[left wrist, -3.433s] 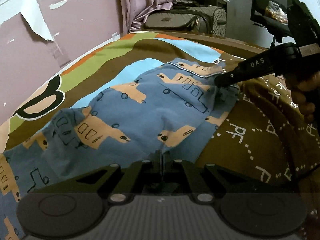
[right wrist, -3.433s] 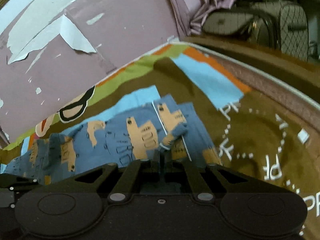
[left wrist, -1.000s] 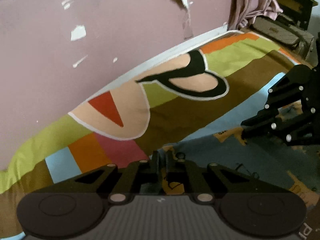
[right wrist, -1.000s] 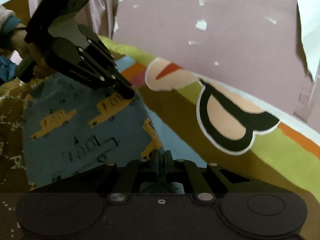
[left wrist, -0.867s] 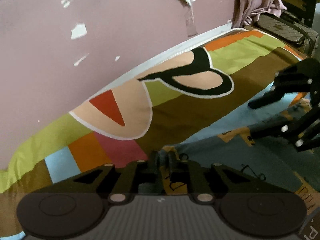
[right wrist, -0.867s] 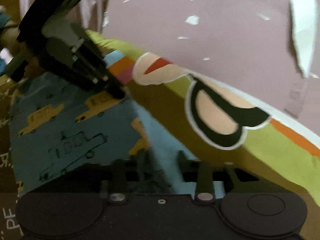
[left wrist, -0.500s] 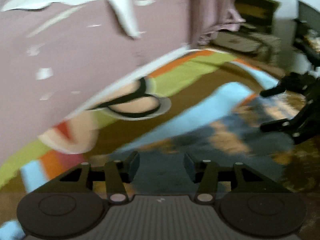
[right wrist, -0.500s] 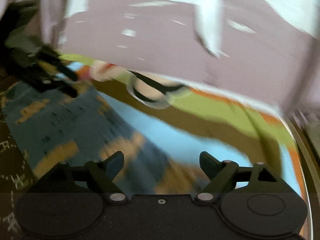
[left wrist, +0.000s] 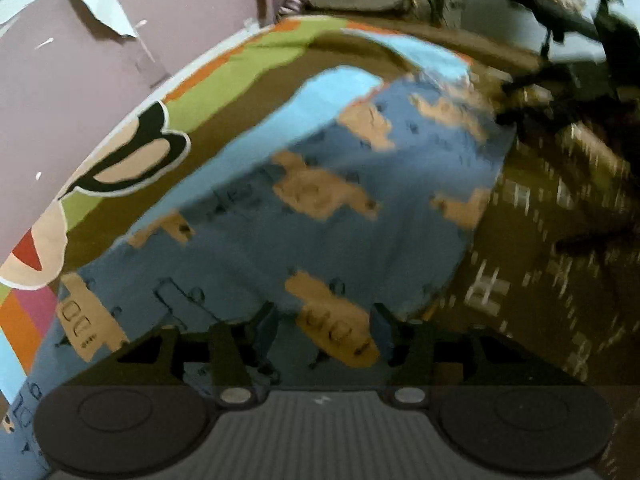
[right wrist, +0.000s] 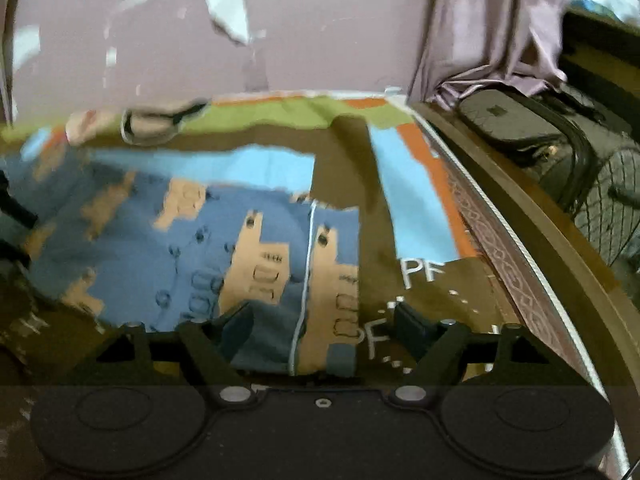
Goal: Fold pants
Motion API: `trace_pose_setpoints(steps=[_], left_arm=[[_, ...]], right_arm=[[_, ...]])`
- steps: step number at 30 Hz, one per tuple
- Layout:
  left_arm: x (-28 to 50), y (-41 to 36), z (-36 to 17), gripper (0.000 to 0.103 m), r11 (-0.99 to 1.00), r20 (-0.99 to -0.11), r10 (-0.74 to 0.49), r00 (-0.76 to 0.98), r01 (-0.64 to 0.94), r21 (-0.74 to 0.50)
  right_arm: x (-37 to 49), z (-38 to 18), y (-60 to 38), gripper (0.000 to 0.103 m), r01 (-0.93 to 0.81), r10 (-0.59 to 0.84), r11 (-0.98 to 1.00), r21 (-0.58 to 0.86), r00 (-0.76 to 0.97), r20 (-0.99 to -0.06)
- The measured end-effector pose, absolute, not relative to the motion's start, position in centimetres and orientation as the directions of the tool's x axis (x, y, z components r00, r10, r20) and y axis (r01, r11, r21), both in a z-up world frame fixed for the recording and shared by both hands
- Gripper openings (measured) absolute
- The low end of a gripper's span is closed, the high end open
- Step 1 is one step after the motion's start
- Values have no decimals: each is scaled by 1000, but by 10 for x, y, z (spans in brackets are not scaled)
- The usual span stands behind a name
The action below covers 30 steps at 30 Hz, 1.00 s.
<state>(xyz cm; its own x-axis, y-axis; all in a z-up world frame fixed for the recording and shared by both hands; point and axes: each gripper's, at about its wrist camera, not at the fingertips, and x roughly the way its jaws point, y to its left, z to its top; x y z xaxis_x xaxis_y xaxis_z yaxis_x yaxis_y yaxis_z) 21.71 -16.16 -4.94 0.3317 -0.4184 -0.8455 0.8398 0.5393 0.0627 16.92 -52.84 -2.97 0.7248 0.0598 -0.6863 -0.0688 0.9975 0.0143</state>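
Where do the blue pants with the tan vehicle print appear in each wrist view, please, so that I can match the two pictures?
Left wrist view: the pants fill the centre, running from the lower left up to the upper right.
Right wrist view: the pants lie left of centre, down to the bottom middle.
Shared landmark: the black-outlined tan shape on the bedspread, beyond the pants.

I am looking into a bedroom in a home. A bed with a bright patchwork cover of green, orange, blue and brown (left wrist: 248,68) fills the view. Far behind it is a pink wall with peeling paint (right wrist: 168,36), a purple curtain (right wrist: 492,20) and grey bags (right wrist: 520,120) on the right.
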Motion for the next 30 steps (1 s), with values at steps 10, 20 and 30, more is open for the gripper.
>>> trace_pose_setpoints(steps=[10,20,30], left_arm=[[255,-334,-25,76,444,-730,-588,349,893,69],[310,-437,-79,54,351,-887,-461,38,926,-142],[297,-443,-72,17,300,-883,-466,56,949,-98]], right_arm=[[135,-39,-546,82,61,286,883,466,716,-637],[158,-55,-577,76,260,316,708,656,714,-624],[148,-67,-591,12,309,225,662,682,786,-575]])
